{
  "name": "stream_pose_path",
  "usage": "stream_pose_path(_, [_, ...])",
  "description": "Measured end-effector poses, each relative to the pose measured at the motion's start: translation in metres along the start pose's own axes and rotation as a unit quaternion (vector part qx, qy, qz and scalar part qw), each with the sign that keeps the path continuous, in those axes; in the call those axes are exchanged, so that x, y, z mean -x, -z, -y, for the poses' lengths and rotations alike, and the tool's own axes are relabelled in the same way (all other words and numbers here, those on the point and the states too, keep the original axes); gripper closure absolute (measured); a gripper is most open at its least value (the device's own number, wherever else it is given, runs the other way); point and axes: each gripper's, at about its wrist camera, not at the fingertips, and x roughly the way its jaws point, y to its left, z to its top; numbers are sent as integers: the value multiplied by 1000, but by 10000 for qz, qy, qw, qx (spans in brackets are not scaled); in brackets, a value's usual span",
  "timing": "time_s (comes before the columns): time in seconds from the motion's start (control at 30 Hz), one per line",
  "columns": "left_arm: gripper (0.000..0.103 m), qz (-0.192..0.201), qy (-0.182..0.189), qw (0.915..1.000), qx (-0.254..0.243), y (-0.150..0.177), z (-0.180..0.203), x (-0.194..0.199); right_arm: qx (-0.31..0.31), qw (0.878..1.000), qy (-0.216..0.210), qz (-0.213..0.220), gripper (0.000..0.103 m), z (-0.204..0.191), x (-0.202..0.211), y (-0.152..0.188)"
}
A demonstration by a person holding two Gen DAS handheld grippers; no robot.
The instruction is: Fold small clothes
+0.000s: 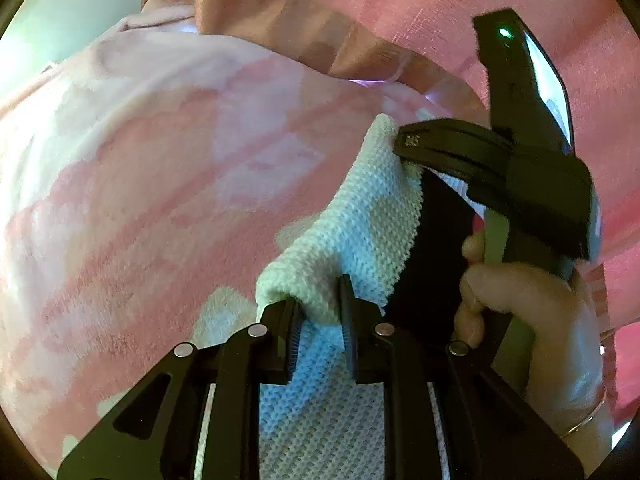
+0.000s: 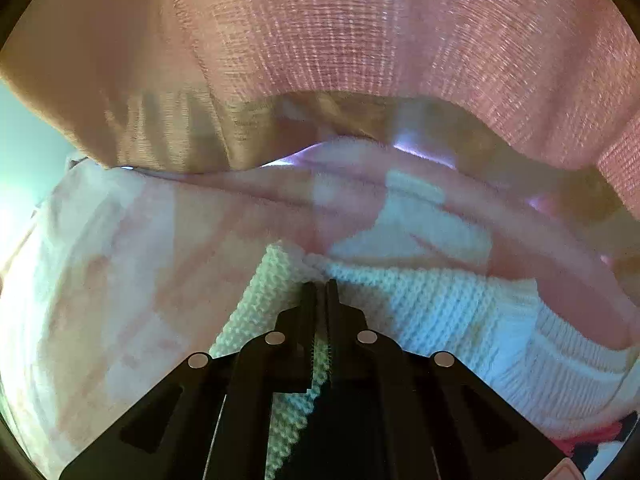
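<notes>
You hold the white knit garment [image 1: 360, 216] at frame centre, lifted over the pink blanket [image 1: 140, 168]. The left gripper [image 1: 318, 320] clamps a rolled edge; the right gripper [image 2: 320, 292] pinches a corner. It looks soft, light and stretchy: grip hems.

The small white waffle-knit garment [image 1: 360, 220] is lifted off the pink patterned blanket and stretched into a band between two held spots. One bunched, rolled end sits nearest the left wrist view, with more of the knit hanging below. In the right wrist view its corner [image 2: 280, 276] is pinched, a ribbed edge trailing right.
</notes>
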Motion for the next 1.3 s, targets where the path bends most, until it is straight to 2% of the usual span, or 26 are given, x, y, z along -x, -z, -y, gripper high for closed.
stream_pose_path(0.1, [85, 35, -92, 9999, -96, 3, 6, -1, -55, 9999, -93, 44, 98, 2, 12, -1])
stream_pose_path(0.2, [85, 17, -94, 9999, -85, 4, 9, -1, -286, 9982, -481, 198, 92, 9, 29, 2])
stream_pose_path(0.3, [85, 12, -87, 9999, -84, 4, 11, -2, -208, 9993, -292, -111, 94, 8, 13, 2])
stream_pose_path(0.4, [85, 28, -126, 9998, -142, 5, 13, -3, -275, 9995, -155, -38, 99, 10, 1, -2])
stream_pose_path(0.5, [85, 19, -145, 9998, -161, 5, 16, -3, -649, 9974, -294, -79, 99, 21, 1, -8])
stream_pose_path(0.6, [85, 16, -165, 9996, -248, 6, 21, -3, -909, 9952, -267, 229, 97, 39, 34, -2])
stream_pose_path(0.67, [84, 24, -191, 9994, -296, 7, 25, -3, -1040, 9928, -360, 479, 97, 60, 82, 20])
stream_pose_path(0.7, [84, 25, -197, 9993, -322, 8, 27, -3, -1062, 9924, -316, 534, 93, 67, 96, 29])
stream_pose_path(0.77, [81, 23, -181, 9992, -361, 9, 28, -2, -991, 9930, -54, 641, 90, 91, 146, 70])
stream_pose_path(0.83, [77, 46, -163, 9985, -530, 15, 30, 4, -1012, 9919, 323, 701, 76, 114, 190, 120])
stream_pose_path(0.87, [74, 65, -168, 9976, -676, 19, 34, 8, -1083, 9906, 463, 694, 73, 125, 209, 144])
stream_pose_path(0.9, [71, 81, -181, 9968, -775, 24, 35, 11, -1205, 9887, 583, 673, 70, 138, 229, 170])
stream_pose_path(0.93, [65, 80, -201, 9956, -912, 30, 37, 16, -1422, 9849, 758, 627, 67, 155, 253, 207])
stream_pose_path(1.03, [58, -74, -65, 9931, -1171, 45, 37, 31, -1962, 9726, 1175, 419, 59, 185, 294, 297])
stream_pose_path(1.13, [48, -69, 153, 9904, -1370, 61, 35, 53, -2572, 9598, 1106, 179, 57, 198, 323, 374])
stream_pose_path(1.2, [40, 116, 111, 9875, -1569, 76, 30, 68, -2733, 9560, 1064, 92, 55, 191, 326, 401])
stream_pose_path(1.27, [25, 342, 23, 9843, -1734, 101, 18, 87, -2775, 9559, 962, -36, 50, 181, 326, 431])
stream_pose_path(1.3, [22, 380, -13, 9838, -1752, 114, 11, 95, -2782, 9562, 901, -88, 50, 175, 326, 441])
